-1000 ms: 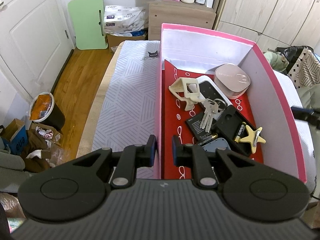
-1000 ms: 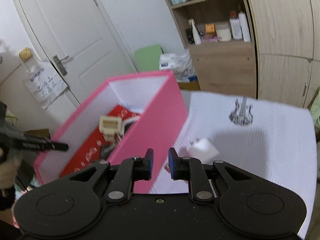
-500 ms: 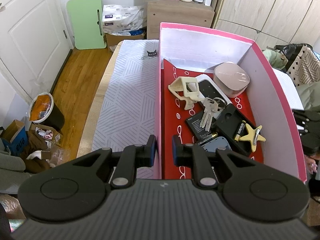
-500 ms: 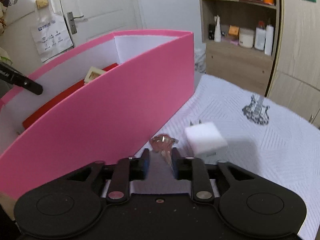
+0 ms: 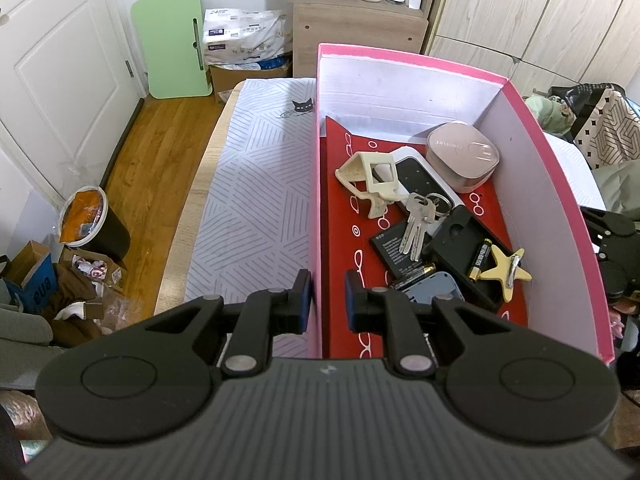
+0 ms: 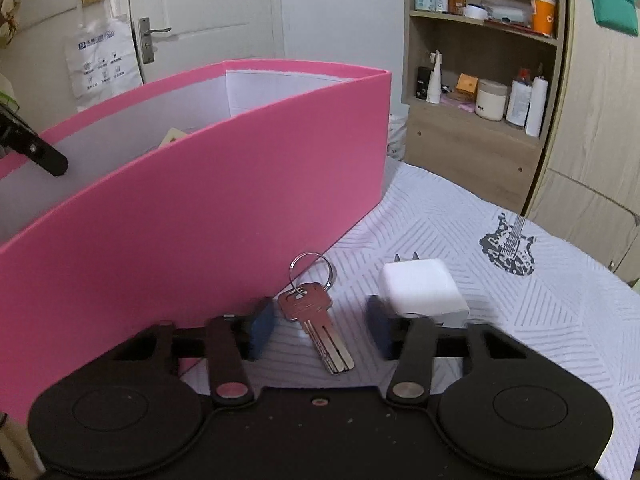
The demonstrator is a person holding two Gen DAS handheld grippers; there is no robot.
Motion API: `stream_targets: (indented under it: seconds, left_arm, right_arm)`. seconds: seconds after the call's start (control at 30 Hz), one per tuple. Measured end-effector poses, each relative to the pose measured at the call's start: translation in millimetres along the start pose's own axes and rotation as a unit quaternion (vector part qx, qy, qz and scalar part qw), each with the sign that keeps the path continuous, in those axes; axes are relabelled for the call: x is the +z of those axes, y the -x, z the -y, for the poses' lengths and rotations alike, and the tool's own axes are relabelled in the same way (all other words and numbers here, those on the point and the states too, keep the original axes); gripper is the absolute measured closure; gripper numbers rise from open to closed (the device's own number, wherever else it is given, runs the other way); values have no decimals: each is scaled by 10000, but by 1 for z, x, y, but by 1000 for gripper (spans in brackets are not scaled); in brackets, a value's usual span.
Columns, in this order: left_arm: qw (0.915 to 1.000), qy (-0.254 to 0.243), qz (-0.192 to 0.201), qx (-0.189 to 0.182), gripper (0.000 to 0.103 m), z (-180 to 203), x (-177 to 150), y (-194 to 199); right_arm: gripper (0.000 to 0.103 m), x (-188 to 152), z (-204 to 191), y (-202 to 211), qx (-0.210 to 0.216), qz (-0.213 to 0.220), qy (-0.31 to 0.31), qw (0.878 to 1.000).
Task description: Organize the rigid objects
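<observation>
Your left gripper straddles the near left wall of the pink box, one finger outside and one inside. The fingers sit close to the wall, but you cannot tell whether the pads actually press it.

Inside the pink box, on its red patterned floor, lie a beige plastic bracket, a pinkish rounded case toward the far right corner, a bunch of keys near the middle, a black battery pack, two AA batteries, and a cream star-shaped clip against the right wall.

Your right gripper is low over the white quilted surface, just outside the pink box's right wall. Its fingers are spread wide, and a reddish key on a ring lies flat on the surface between them, touching neither pad. Just right of the key, a white plug adapter sits beside the right finger, prongs pointing away from you. Both things rest close to the pink box's outer wall.
</observation>
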State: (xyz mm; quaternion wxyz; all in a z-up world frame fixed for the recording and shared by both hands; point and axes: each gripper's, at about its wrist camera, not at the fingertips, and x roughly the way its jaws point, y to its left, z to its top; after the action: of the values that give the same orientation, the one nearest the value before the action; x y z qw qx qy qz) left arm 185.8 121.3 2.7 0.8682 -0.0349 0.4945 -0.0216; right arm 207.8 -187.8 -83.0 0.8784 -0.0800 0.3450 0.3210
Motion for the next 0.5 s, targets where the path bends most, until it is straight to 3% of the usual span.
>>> stream_targets:
  seconds: [0.03, 0.13, 0.2, 0.5]
  left_arm:
    - [10000, 7, -2, -7, 88, 0, 0, 0]
    - [10000, 3, 1, 5, 87, 1, 0, 0]
    - [10000, 9, -4, -10, 87, 0, 0, 0]
    - [10000, 22, 1, -13, 87, 0, 0, 0]
  right_arm:
    - [81, 0, 1, 1, 23, -18, -56, 10000]
    - [83, -1, 4, 3, -1, 15, -312, 9995]
    - [91, -2, 7, 7, -33, 82, -455, 9989]
    - [91, -10, 15, 27, 16, 132, -887, 9960]
